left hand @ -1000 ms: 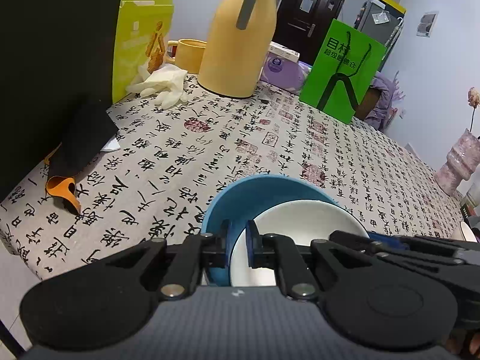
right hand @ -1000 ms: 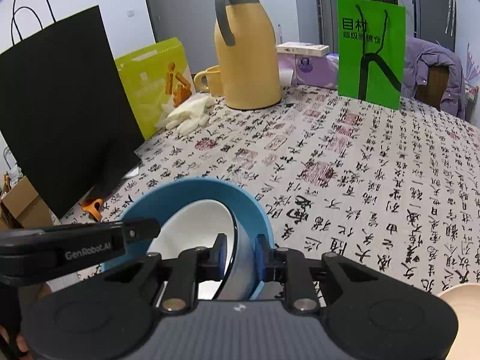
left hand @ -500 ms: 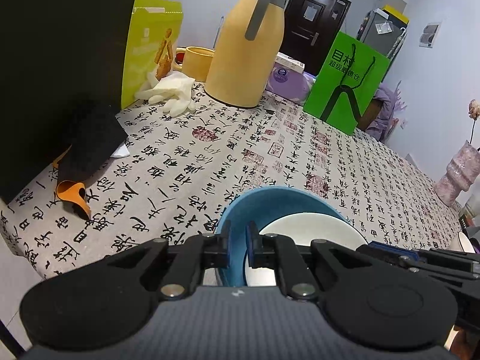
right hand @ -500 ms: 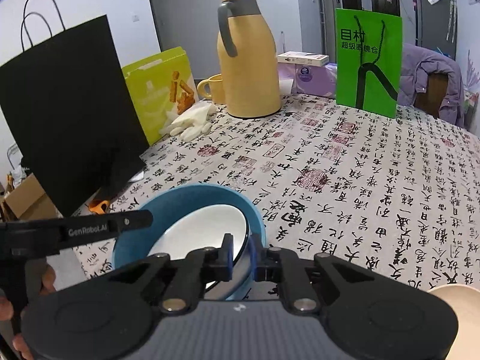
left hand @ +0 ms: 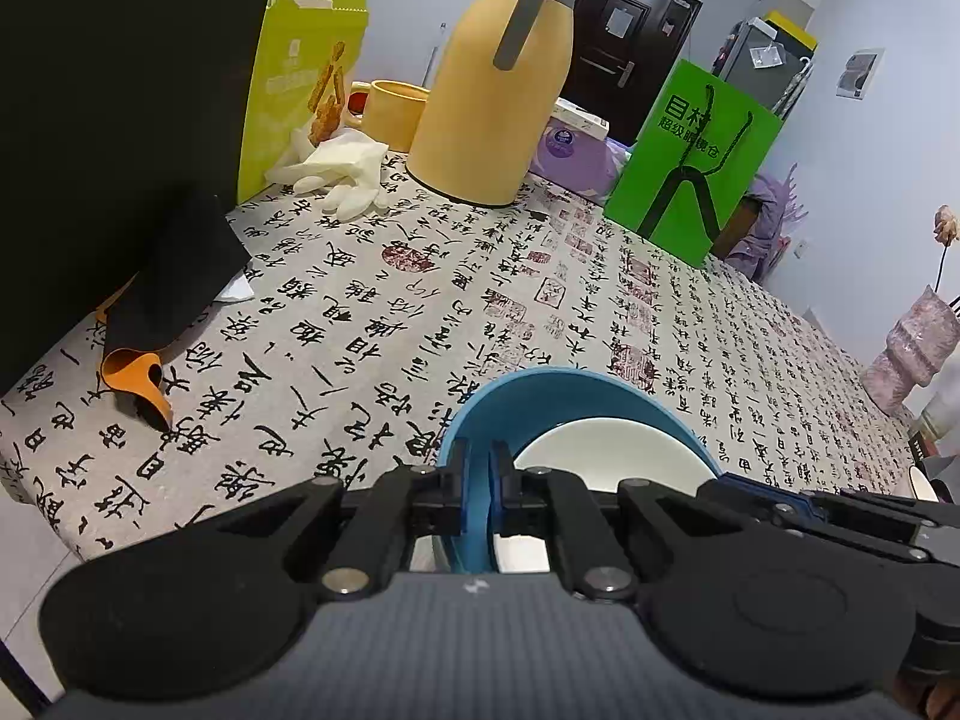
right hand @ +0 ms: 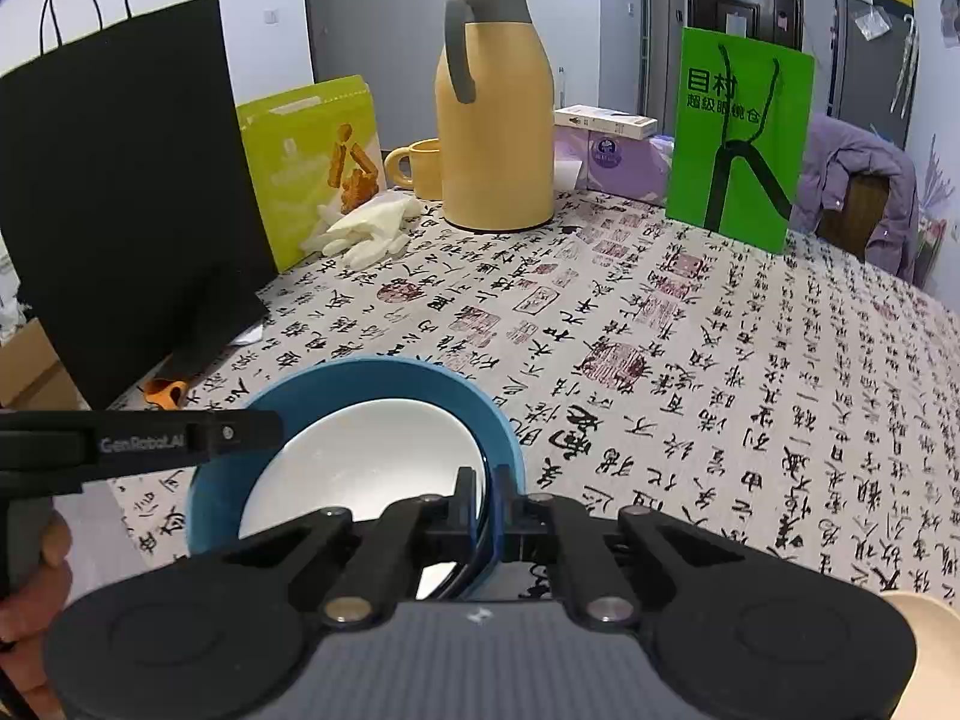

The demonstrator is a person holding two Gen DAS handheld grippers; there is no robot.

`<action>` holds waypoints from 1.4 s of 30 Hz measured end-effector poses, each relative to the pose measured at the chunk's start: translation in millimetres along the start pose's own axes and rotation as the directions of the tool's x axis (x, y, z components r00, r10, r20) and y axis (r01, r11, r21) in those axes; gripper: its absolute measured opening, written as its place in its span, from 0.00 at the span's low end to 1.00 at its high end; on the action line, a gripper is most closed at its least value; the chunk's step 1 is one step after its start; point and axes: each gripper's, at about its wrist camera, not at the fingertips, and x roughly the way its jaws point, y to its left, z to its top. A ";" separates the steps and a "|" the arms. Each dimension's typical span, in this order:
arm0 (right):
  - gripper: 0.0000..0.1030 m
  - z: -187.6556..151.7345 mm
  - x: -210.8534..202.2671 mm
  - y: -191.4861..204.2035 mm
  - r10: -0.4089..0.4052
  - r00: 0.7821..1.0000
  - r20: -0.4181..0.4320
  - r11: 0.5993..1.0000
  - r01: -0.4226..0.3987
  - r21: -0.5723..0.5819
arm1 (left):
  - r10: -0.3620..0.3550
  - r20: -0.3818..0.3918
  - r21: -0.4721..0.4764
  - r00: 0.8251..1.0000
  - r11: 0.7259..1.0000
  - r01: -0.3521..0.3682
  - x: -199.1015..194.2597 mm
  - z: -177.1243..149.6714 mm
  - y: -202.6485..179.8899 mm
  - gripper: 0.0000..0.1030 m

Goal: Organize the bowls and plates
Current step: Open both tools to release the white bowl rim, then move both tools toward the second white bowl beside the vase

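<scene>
A desk (right hand: 750, 360) under a cloth printed with calligraphy fills both views, with a yellow thermos jug (right hand: 495, 114), a green paper bag (right hand: 741, 138) and a black bag (right hand: 120, 180) standing well beyond the tools. Directly ahead of both sits the blue bowl (right hand: 360, 384) with a white bowl (right hand: 372, 456) nested inside it. The right hand-held gripper (right hand: 486, 480) has just been closing and now pinches the near right rim, seemingly catching both bowls' edges together. The left hand-held gripper (left hand: 479, 468) is clamped tight on the blue bowl's left rim, as it was a second ago. With both sides gripped, the nested pair looks ready to be lifted as one. A beige dish (right hand: 927, 648) peeks in just right of the right tool.
</scene>
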 end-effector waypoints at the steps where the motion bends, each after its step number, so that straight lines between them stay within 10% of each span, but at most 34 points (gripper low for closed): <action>1: 0.05 0.7 1.7 0.1 0.003 1.000 0.001 1.000 -0.003 -0.002 | 0.000 0.000 0.000 1.000 1.000 0.000 0.0 0.0 0.0 0.08; 12: 0.14 2.8 0.4 -11.2 0.077 0.997 0.013 0.995 -0.078 0.054 | -0.008 0.035 0.001 0.999 1.000 0.008 -10.7 2.5 -5.2 0.09; 20: 0.50 1.5 -23.9 -18.8 0.096 0.992 0.085 0.993 -0.102 0.068 | -0.001 0.086 0.008 0.996 1.000 0.001 -25.4 4.4 -11.4 0.13; 25: 0.88 -3.3 -34.6 -28.9 0.076 0.991 0.109 0.992 -0.086 0.093 | 0.014 0.135 0.036 0.991 0.999 -0.019 -34.0 1.9 -18.7 0.50; 31: 1.00 -8.6 -48.4 -42.9 0.043 0.989 0.140 0.990 -0.060 0.124 | 0.016 0.227 0.073 0.974 0.997 -0.034 -48.4 -2.8 -30.9 1.00; 42: 1.00 -21.8 -70.4 -72.7 -0.003 0.984 0.177 0.982 -0.030 0.184 | -0.022 0.279 0.131 0.960 0.991 -0.015 -61.0 -12.8 -62.6 1.00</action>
